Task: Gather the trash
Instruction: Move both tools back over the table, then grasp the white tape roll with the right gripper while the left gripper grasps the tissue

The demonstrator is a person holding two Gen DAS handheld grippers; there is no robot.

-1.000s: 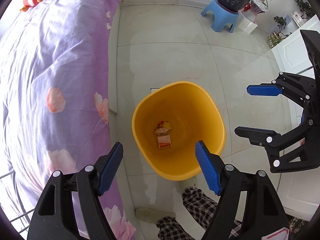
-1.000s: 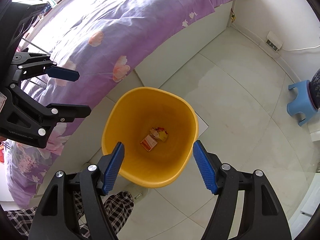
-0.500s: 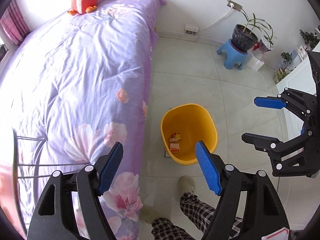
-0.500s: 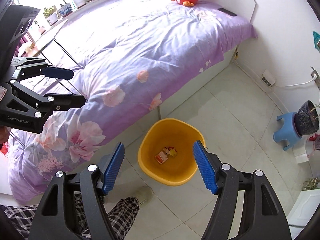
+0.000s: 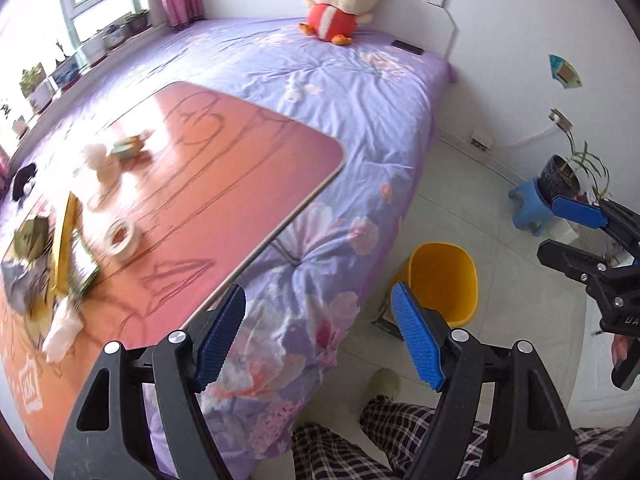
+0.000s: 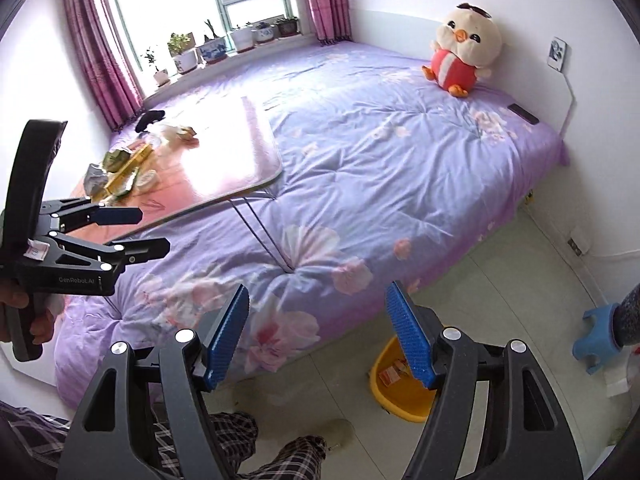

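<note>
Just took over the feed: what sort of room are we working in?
Most likely a bedroom: a bed with a purple floral quilt, a plush chick by the headboard, and potted plants on a curtained windowsill.

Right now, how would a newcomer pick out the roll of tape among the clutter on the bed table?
Find the purple floral bed, then the reddish-pink folding table standing on it. Near the litter at the table's left end lies a pale roll of tape, the only ring-shaped thing there, beside a flat yellow packet.
</note>
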